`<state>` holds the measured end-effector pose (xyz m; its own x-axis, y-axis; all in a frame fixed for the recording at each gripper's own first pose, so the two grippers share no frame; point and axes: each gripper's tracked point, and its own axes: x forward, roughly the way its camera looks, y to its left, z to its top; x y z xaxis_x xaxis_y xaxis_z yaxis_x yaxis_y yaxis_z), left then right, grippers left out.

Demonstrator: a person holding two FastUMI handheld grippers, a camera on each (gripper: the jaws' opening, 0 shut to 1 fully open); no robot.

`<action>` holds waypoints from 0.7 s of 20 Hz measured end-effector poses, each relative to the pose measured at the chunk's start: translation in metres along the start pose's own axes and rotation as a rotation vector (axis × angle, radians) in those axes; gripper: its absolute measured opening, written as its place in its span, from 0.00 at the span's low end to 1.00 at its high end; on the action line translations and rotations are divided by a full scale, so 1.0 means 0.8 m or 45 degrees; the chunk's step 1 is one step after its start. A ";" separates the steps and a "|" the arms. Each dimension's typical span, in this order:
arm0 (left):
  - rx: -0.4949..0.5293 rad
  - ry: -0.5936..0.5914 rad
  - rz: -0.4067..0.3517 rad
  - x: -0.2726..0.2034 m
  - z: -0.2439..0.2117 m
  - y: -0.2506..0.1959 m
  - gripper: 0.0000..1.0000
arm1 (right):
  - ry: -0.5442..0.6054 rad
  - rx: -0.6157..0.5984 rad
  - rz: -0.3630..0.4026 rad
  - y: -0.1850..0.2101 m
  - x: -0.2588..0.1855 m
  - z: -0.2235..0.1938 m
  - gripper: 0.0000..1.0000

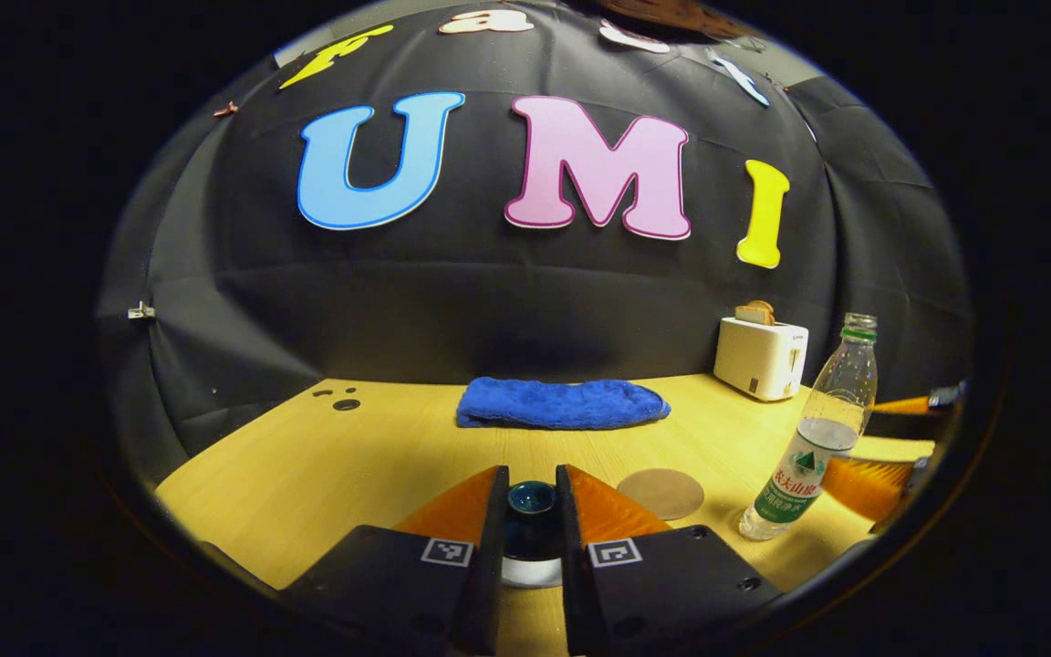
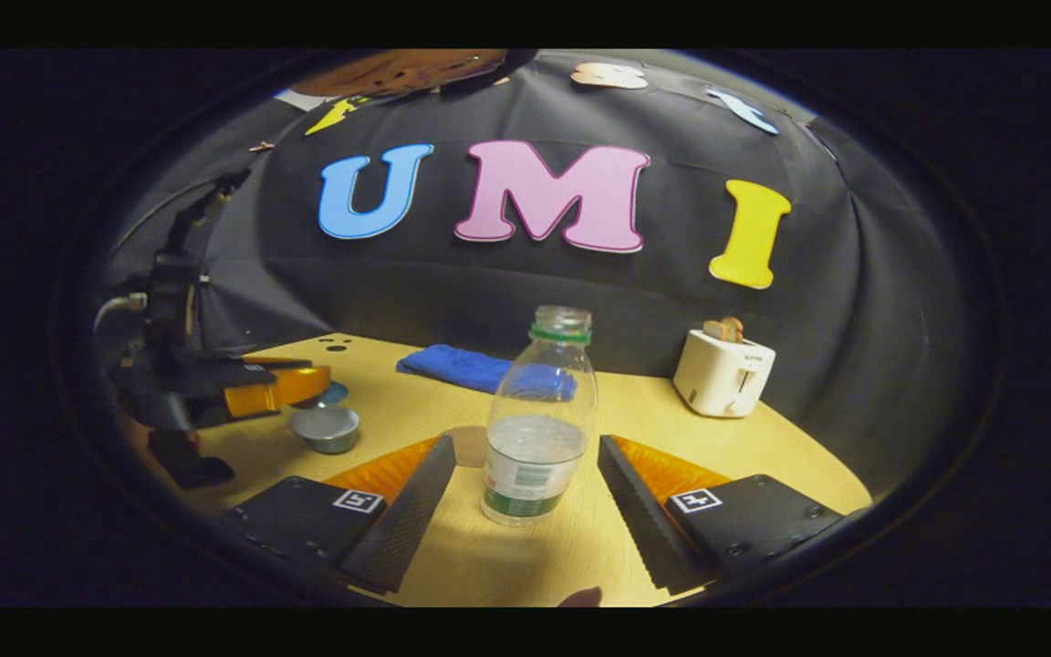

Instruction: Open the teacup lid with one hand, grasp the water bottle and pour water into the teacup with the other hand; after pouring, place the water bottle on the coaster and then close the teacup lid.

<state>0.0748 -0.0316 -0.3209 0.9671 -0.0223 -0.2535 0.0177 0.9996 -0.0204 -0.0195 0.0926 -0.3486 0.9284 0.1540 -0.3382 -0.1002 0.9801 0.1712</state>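
left gripper view: the left gripper (image 1: 531, 511) has its jaws clamped on the teacup lid (image 1: 531, 500), held above the surface (image 1: 325, 456). the coaster (image 1: 660, 494) lies just right of it, the water bottle (image 1: 819, 433) beyond.

right gripper view: the right gripper (image 2: 525, 493) has its jaws spread wide on either side of the uncapped bottle (image 2: 539, 429), not touching it. the open teacup (image 2: 327, 429) sits at left under the left gripper (image 2: 293, 388).
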 end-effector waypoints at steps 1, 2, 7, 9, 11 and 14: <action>-0.001 -0.007 0.006 -0.003 0.004 0.004 0.28 | 0.003 0.008 -0.007 -0.001 0.007 -0.007 0.98; 0.004 -0.015 0.019 -0.005 0.007 0.011 0.28 | 0.007 0.007 -0.015 -0.002 0.014 -0.014 0.98; 0.033 -0.053 0.033 -0.011 0.018 0.030 0.28 | 0.036 0.033 -0.025 -0.005 0.042 -0.034 0.96; 0.027 -0.072 0.044 -0.014 0.025 0.037 0.31 | 0.051 0.008 -0.045 -0.006 0.028 -0.025 0.93; 0.025 -0.078 0.062 -0.017 0.029 0.045 0.28 | 0.079 -0.079 -0.054 -0.006 0.049 -0.026 0.78; 0.039 -0.054 0.098 -0.021 0.024 0.059 0.27 | 0.052 -0.300 -0.083 0.000 0.056 0.002 0.76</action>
<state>0.0645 0.0163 -0.2989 0.9758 0.0549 -0.2117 -0.0503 0.9984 0.0273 0.0225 0.0993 -0.3622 0.9209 0.0898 -0.3793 -0.1256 0.9895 -0.0708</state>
